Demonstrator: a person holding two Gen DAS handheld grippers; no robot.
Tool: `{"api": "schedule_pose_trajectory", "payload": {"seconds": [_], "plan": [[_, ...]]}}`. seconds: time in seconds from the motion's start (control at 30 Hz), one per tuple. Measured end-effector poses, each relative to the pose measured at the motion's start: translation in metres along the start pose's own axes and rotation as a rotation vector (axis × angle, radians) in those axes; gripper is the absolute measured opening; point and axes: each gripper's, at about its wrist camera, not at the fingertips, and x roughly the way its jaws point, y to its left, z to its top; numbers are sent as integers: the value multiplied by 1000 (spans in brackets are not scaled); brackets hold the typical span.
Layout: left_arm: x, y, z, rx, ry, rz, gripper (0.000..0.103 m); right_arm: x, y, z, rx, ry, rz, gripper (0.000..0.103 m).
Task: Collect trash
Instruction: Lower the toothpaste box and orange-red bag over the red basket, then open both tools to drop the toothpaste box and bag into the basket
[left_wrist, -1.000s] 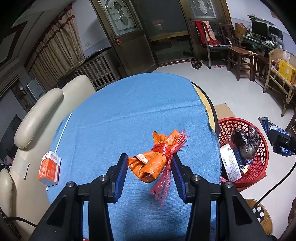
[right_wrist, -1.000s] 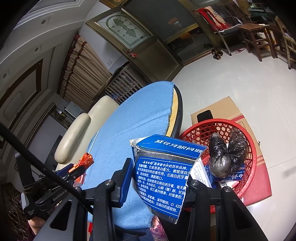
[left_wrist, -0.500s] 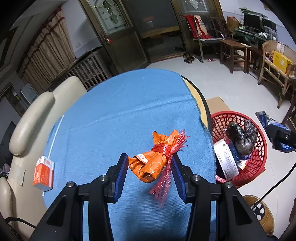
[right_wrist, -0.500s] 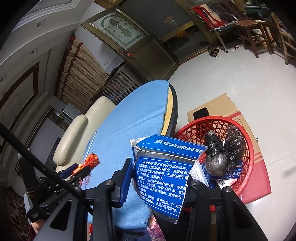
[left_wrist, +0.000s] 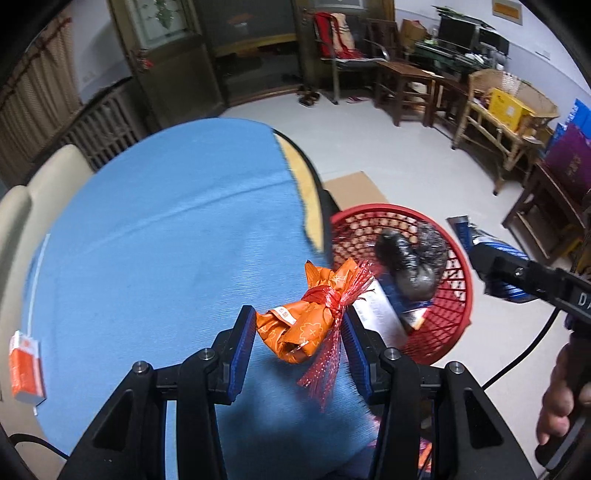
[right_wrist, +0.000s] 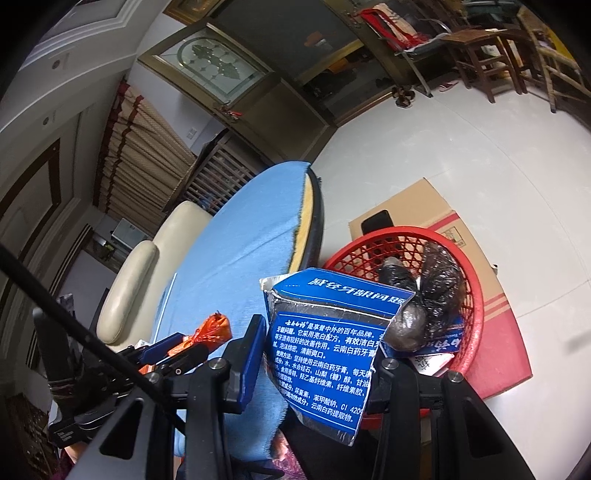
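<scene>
Left wrist view: the left gripper (left_wrist: 299, 328) is seen at the bottom centre of the frame, clamped on an orange wrapper (left_wrist: 303, 325) tied with red mesh. The wrapper is held in the air between the blue pads (left_wrist: 242, 347), above the right edge of the tabletop (left_wrist: 155, 236), which is covered by a blue cloth. A red basket (left_wrist: 458, 273) stands on the floor right of centre, just beside the tabletop's edge; black bags (left_wrist: 410, 258) and a white carton (left_wrist: 380, 314) are seen inside it. An orange box (left_wrist: 26, 365) lies at the lower left of the frame, at the cloth's edge. The right gripper (left_wrist: 491, 269) is visible at the right edge, with a hand (left_wrist: 565, 398) below it.

Right wrist view: the right gripper (right_wrist: 317, 354) is shown at the bottom centre, closed on a flattened blue box (right_wrist: 325, 354) printed with white text. The blue box is held upright between the fingers, in front of the basket (right_wrist: 476, 317), whose rim fills the centre right. The black bags (right_wrist: 424, 295) are packed in the basket. A cardboard sheet (right_wrist: 406, 206) lies on the floor behind and under the basket. The left gripper (right_wrist: 184, 345) appears at the lower left, with the orange wrapper (right_wrist: 212, 330) between its fingers, over the blue tabletop (right_wrist: 236, 236). A cream chair (right_wrist: 147, 273) stands at the tabletop's far side, centre left.
</scene>
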Motion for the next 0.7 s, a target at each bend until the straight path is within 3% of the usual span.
{"api": "schedule_pose_trajectory", "payload": {"seconds": [0.17,0.5,0.57,0.7], "plan": [[13,-10,11,6,30,-76,49,3,-13,2,43,4,-3,45],[20,-20,22,20,13,-149,50,2,-30,17,101,-32,-14,46],[18,-19,23,25,4,-156,52,2,-29,20,100,-39,-17,56],[11,-11,20,22,-26,-145,61,0,-25,23,104,-42,-3,59]]}}
